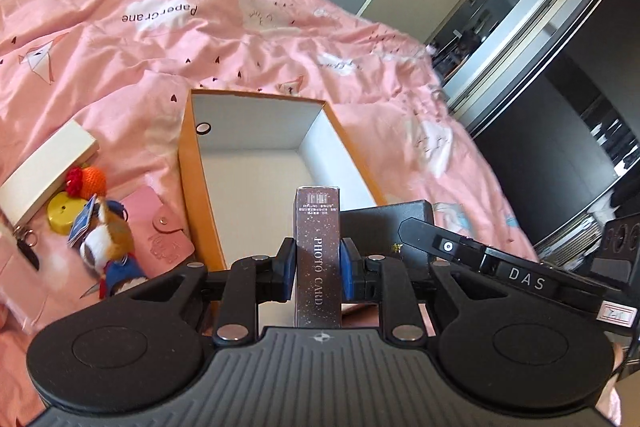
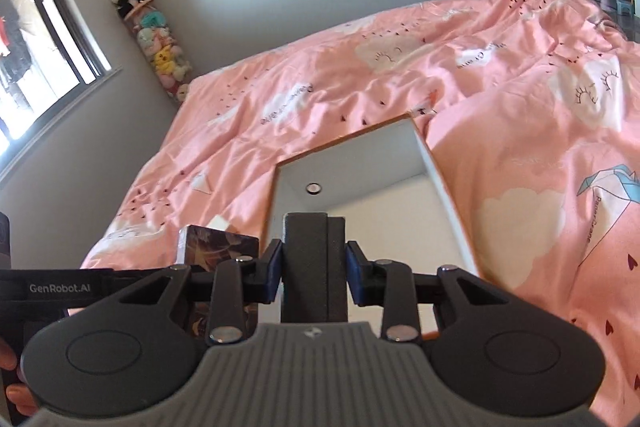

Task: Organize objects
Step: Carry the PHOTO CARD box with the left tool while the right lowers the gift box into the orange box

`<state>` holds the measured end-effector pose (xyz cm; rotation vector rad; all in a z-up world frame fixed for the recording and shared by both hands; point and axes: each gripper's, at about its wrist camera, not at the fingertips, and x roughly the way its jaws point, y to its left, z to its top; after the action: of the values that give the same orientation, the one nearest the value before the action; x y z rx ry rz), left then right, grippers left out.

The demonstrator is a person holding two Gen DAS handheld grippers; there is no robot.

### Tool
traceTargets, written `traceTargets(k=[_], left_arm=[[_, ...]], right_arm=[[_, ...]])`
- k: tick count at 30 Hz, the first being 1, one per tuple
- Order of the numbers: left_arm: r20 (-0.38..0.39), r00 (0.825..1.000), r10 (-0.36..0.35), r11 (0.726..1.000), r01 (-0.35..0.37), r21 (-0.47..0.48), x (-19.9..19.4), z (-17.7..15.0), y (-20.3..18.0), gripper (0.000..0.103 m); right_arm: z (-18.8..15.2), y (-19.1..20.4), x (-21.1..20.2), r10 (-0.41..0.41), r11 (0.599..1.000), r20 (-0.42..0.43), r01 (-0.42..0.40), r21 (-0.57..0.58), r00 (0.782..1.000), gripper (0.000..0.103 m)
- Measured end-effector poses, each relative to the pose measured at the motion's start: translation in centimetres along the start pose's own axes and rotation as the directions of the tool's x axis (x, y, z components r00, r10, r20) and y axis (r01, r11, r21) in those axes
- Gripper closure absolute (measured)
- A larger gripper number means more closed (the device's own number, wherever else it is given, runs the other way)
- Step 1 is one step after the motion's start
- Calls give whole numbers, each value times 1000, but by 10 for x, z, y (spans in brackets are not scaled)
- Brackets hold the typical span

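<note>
My left claw [image 1: 318, 265] has its blue pads pressed on both sides of a slim, glittery photo card box [image 1: 318, 251] that stands upright between them, its barcode end pointing away from me. Past it, at twelve o'clock, sits the open orange box [image 1: 188, 187] with a white inside, lying on the pink bedspread [image 1: 160, 67]; in both views I see nothing lying on its floor. At nine o'clock of the orange box there is a small heap on the bedspread — a white flat box [image 1: 44, 167], a yellow round thing [image 1: 64, 213], an orange crocheted toy [image 1: 90, 181], a plush keychain [image 1: 106, 231] and a pink wallet [image 1: 158, 223] just beside the box wall. At three o'clock in the left view my other tool shows, holding a dark box edge-on. In the right view, my right claw [image 2: 314, 269] is clamped on that dark grey box [image 2: 314, 267], held upright with the pads flat against its two sides — narrow gap, firm grip. The orange box [image 2: 438, 163] lies straight ahead at twelve o'clock here too. At ten o'clock of the right claw the photo card box [image 2: 218, 241] shows in the left tool. A shelf of plush toys [image 2: 160, 43] stands in the far corner by the window [image 2: 36, 39].
</note>
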<state>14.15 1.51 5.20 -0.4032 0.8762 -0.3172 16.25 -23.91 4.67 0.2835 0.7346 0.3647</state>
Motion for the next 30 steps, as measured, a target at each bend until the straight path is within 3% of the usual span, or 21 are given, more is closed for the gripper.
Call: traceTargets(k=[4,11,19,24,30], left_arm=[[-83,993,89,996,-87,20,43,1,-2,78],[-191,957,219,975,-206,82,87,-12,-5,78],[-263,900,347,934,-305,188,110,-20,-13,77],[-293,884,363,927,-312,209,115,-19,-14,75],[-323,886,334,939,-281,199,119,-20,-11,71]], right_arm=[[1,-22,37,-17,998,-60,20,56,998,68],[-16,-46,79,6,992,-158,13,122,987,68],[-27,-46,108,40,993,-253,-11,114,967,68],[-28,-43,124,57,993,-311,-21,116,949,68],[-31,-39,138,66,993,-364,-24,118,929,68]])
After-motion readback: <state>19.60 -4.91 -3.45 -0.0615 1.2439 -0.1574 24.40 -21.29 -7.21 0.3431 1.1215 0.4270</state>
